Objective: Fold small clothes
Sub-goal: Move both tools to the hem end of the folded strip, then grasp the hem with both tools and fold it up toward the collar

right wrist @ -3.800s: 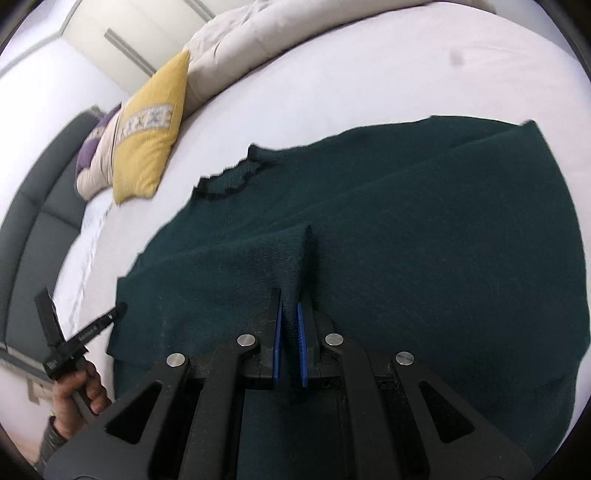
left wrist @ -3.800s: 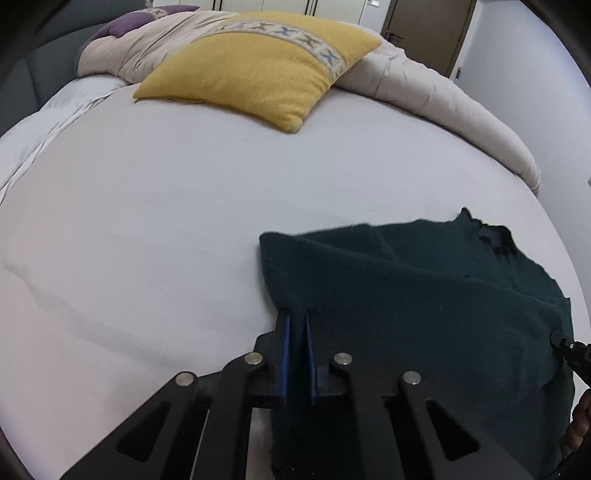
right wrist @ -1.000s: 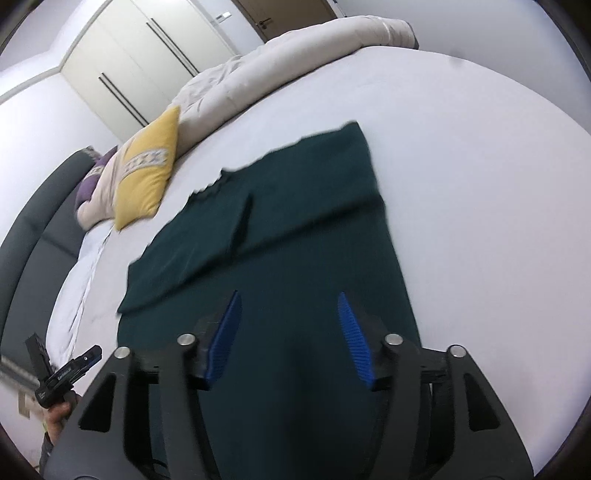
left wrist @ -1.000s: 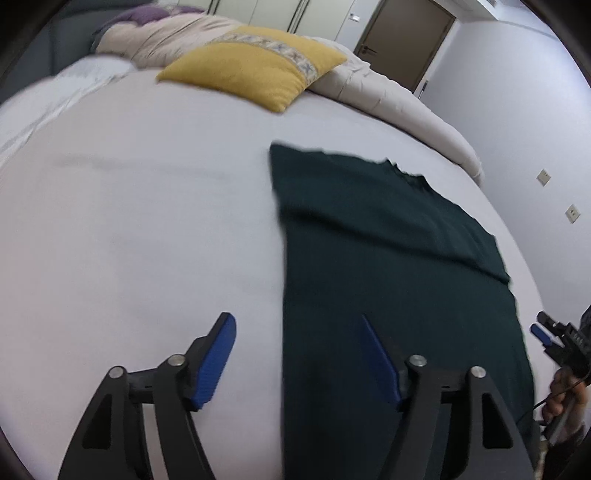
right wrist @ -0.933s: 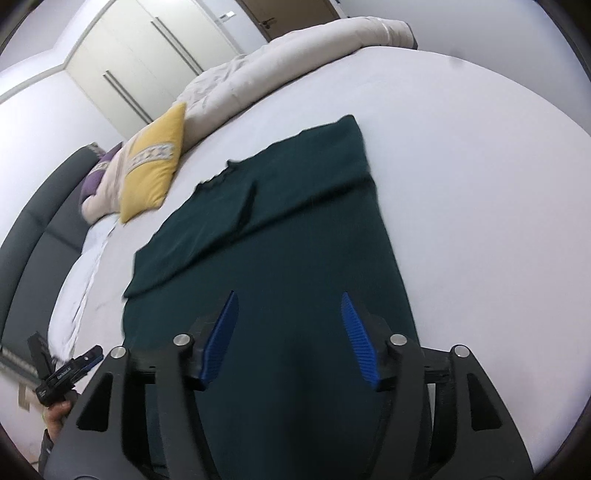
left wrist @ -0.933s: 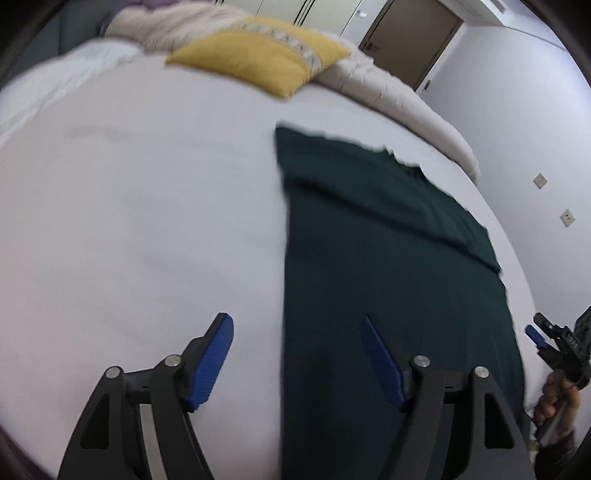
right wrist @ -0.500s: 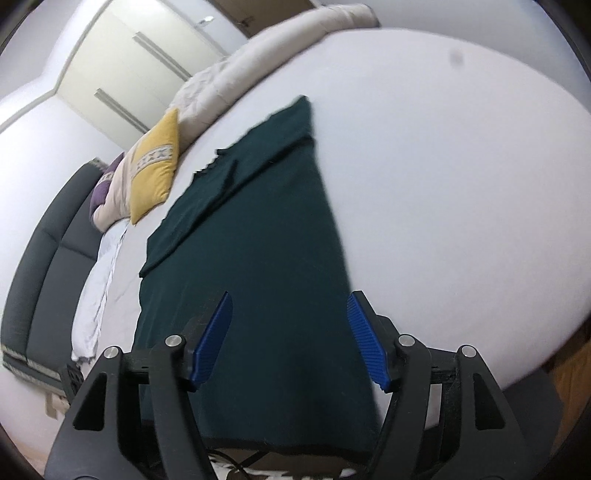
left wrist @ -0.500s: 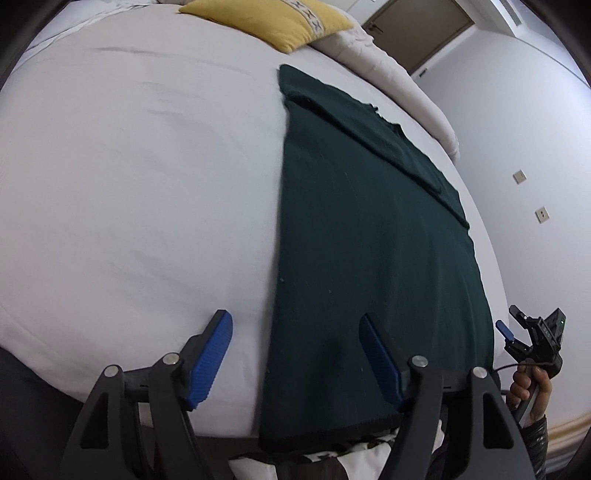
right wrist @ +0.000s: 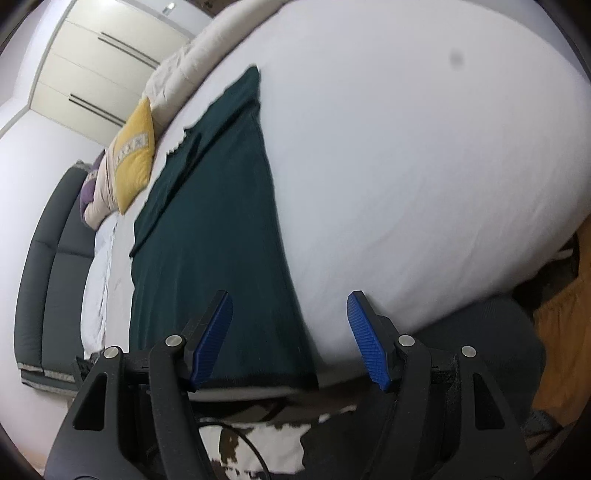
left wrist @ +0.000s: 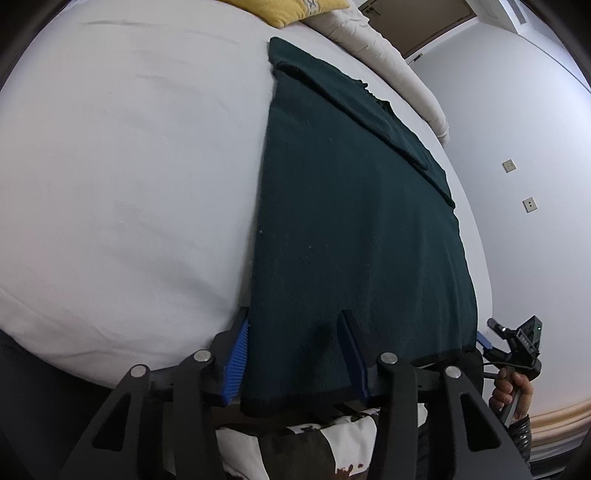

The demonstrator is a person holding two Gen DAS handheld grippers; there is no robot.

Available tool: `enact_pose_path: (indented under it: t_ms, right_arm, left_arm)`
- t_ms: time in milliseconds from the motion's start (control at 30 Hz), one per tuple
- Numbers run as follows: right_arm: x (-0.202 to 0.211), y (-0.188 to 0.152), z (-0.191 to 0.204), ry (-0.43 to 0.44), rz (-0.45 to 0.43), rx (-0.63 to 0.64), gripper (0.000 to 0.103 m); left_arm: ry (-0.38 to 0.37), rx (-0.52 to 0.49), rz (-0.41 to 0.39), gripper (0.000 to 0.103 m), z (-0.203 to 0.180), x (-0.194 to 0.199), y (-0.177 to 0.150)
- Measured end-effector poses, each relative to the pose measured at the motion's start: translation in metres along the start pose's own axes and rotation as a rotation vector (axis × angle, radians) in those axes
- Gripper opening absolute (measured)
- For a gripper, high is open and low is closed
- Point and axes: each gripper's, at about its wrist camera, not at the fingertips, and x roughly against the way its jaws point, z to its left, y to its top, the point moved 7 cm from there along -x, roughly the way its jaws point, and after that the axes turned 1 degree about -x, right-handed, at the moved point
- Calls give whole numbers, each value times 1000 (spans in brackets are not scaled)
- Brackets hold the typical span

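Sweater (left wrist: 354, 221) of dark green knit lies flat on the white bed (left wrist: 129, 166), stretching away ahead of my jaws with its hem at the near mattress edge. My left gripper (left wrist: 295, 356) is spread wide, straddling the hem's left corner without clamping it. My right gripper (right wrist: 290, 341) gapes too, the right hem corner lying between its blue pads (right wrist: 365, 339).

A dark green sweater (left wrist: 354, 221) lies flat on the white bed (left wrist: 129, 166). The left gripper (left wrist: 295, 358) is wide apart around the sweater's near left corner. A yellow pillow (left wrist: 291, 9) sits far back.
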Motion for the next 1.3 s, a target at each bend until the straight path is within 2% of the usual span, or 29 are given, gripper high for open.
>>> enact_pose_path:
  t_ms: [133,200,267,367,467,600,700,967,1100,1300]
  right_arm:
    - [-5,-11,-1,-28,33,29,61]
    - [-8,-14,0,-41,48,34,60]
    - [-12,-15,3,-61,69,52,58]
    - [-22,-19,7,-130,120,110,54]
    - [-28,-23,10,-172,164,156,37]
    - [-29,-29,10,-152,185,171,8]
    - [-26,-32,15,-133,169,193,6]
    - [6,-18,20,50,100,99,6]
    - [21,-7,35,169,58,62,6]
    - [38,19,65,334,-27,9,6]
  left_arm:
    - [10,-1,9,39,-2,-1,-2]
    - [16,3,15,31,-1,-2,-3]
    - [27,6,20,16,1,-2,-5]
    - [24,7,28,11,3,-1,-8]
    - [28,-2,30,9,3,-1,-10]
    - [28,-4,24,7,1,0,-9]
    - [20,-3,13,7,1,6,-10]
    - [-79,38,-54,6,-7,35,3]
    - [-174,73,-94,6,-17,50,15]
    - [-265,128,-153,6,-31,62,38]
